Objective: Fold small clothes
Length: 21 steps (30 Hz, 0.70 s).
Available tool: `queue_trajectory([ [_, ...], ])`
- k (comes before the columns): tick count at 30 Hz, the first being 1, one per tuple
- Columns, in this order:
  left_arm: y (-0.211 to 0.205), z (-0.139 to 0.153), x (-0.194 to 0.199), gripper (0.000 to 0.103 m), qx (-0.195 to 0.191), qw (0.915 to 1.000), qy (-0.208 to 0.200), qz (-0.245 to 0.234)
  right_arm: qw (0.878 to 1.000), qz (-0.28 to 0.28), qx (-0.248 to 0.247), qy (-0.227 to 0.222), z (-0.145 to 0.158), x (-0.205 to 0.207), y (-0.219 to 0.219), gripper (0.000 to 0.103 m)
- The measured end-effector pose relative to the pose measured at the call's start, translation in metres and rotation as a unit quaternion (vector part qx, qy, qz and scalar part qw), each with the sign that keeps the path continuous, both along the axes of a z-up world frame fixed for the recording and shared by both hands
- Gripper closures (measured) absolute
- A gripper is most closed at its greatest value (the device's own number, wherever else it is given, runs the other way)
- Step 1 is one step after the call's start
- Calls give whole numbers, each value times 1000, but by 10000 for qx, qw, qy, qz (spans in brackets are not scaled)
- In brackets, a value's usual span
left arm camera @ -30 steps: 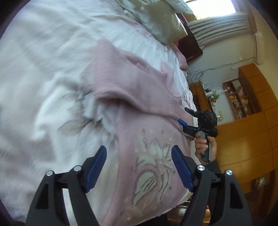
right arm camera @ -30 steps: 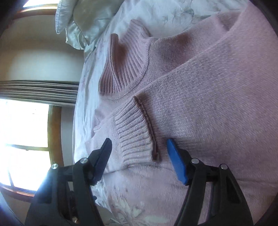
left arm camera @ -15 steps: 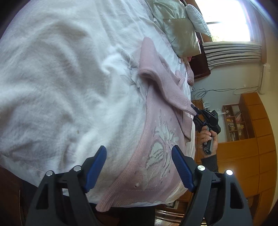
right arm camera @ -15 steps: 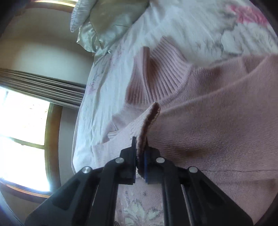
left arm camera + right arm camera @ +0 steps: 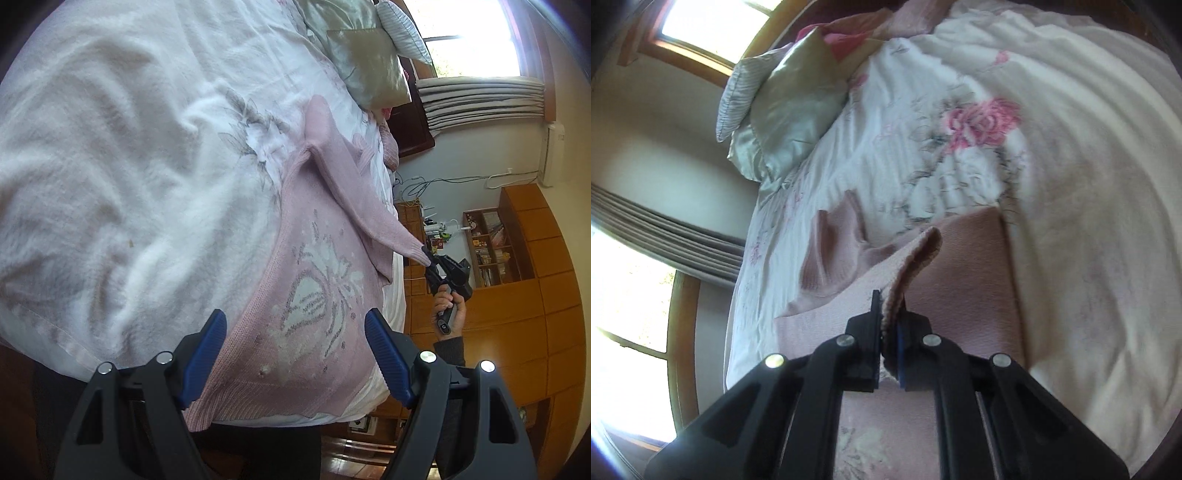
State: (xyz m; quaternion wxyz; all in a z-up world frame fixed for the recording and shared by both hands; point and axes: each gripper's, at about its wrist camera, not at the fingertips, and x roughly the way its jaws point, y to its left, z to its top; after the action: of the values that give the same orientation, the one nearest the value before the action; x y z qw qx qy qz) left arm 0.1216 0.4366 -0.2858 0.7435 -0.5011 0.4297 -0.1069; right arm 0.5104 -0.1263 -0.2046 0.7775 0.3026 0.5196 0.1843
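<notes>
The near hem of the pink sweater [image 5: 325,295] is cut off behind the left gripper [image 5: 295,354], whose jaws are spread wide apart over it with nothing held, and the far half of the sweater is pretty much hidden under its own folded-over sleeve [image 5: 354,192]. The sweater is laid flat on the bed [image 5: 129,166] near the right edge, a soft pink knit with a pale flower design on the front and a ribbed collar [image 5: 827,251]. The sleeve cuff [image 5: 916,258] is seen clamped in the right gripper [image 5: 888,332] with its jaws closed tight, lifted off the sweater, and no readable label or writing can be made out anywhere.
</notes>
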Motion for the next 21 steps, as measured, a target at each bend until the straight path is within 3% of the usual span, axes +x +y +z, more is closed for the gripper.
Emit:
queue_trajectory([
  [7,-6,2,6,26,48,10000,24,-60,9994,-116,43,327,-49,-10,-19,98],
  [21,-27,15,41,26,51,9992,-184,-361,9995,86,105,285,-53,-3,-13,97],
])
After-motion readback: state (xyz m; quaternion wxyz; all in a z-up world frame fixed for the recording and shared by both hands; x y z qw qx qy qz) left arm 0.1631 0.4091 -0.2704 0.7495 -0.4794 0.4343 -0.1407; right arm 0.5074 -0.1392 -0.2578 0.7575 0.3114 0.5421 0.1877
